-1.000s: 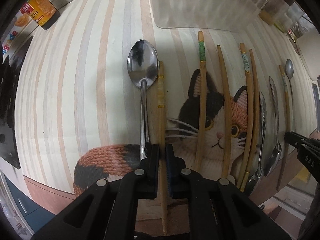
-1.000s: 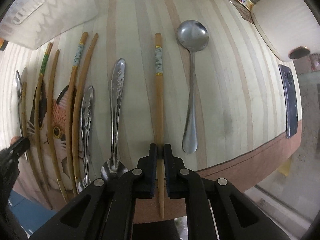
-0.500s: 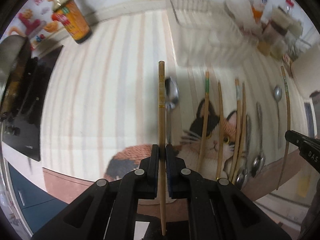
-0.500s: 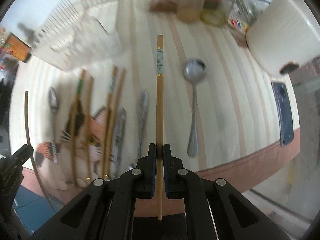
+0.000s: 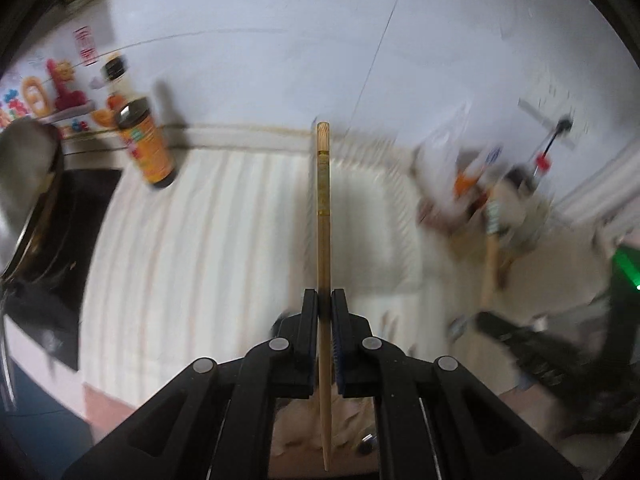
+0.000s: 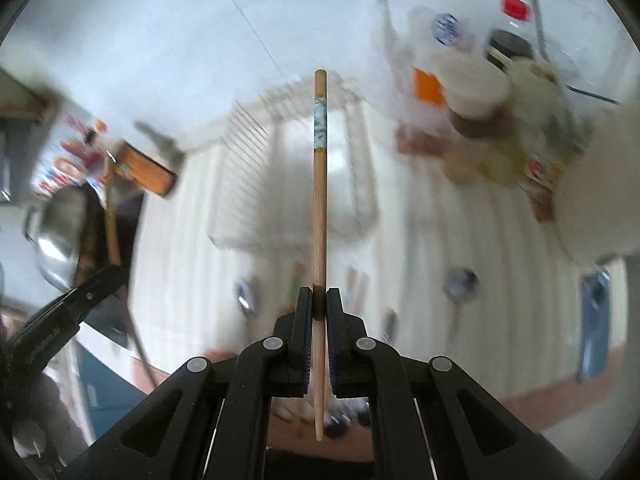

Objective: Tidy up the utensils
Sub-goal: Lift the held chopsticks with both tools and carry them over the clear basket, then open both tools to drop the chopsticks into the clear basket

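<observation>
I have a chopstick in each gripper, both lifted clear of the surface (image 6: 404, 240), so I judge this the carry step. My left gripper (image 5: 325, 304) is clamped on the plain chopstick (image 5: 323, 200), which runs straight ahead between the fingers. My right gripper (image 6: 319, 302) pinches the banded chopstick (image 6: 319, 168) the same way. Ahead of both tips sits the clear rack (image 6: 296, 184), the likely drop spot; next I need to line up the sticks and lower them in. The bottle (image 5: 144, 148) stands ahead-left, jars (image 6: 476, 92) crowd ahead-right, and spoons (image 6: 460, 282) lie below. The open corridor is straight forward.
</observation>
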{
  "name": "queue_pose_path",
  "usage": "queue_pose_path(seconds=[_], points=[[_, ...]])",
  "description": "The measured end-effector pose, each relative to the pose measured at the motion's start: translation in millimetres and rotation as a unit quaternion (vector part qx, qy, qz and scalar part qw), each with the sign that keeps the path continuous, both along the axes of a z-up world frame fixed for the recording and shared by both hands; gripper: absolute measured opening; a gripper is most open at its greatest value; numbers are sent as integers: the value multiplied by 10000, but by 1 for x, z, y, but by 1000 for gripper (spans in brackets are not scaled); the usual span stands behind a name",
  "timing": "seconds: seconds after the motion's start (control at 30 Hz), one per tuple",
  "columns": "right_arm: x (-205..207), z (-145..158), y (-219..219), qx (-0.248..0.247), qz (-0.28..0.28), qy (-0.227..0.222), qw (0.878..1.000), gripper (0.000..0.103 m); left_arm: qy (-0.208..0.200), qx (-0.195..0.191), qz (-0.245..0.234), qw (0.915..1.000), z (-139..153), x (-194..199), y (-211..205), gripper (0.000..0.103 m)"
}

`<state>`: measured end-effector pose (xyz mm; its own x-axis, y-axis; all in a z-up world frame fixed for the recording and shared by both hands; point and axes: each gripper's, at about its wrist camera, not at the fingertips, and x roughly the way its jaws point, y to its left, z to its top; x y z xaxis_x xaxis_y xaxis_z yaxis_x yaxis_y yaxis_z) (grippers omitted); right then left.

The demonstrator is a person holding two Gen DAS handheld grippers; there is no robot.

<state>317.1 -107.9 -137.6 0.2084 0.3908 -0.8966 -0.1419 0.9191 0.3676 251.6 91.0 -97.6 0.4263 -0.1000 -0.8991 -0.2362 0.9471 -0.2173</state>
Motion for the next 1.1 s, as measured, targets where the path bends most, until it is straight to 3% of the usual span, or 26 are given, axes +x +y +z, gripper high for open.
queue_pose_path(seconds=[0.1,0.3,0.57,0.7,0.77,0.8,0.87,0.93,1.03,1.1], points=[[41,-6,9,175,-71,155,9997,7,18,-150,15,9999,6,44,5,4],[114,-36,29,77,-157,392,9991,7,411,-294,-67,9987,-22,129,10,4],[157,-76,50,-272,152,755,9967,8,1000,-302,-24,9945,-66,170,10,7],[152,-74,35,-225,24,687,9974,39,863,-80,117,9962,-59,156,16,11],[141,-70,23,-143,-66,667,9977,40,772,110,211,9967,-54,143,21,18],[134,-66,17,-230,-97,570,9981,41,715,271,297,9966,-50,134,23,26],[116,-58,6,-366,-139,379,9985,46,522,535,426,9963,-43,112,24,48],[92,-53,-7,-506,-207,228,9982,52,361,768,586,9947,-37,88,23,81],[58,-49,-22,-672,-246,21,9974,56,250,963,715,9925,-41,49,21,100],[31,-51,-35,-689,-271,-111,9972,58,354,1027,639,9920,-50,31,13,103]])
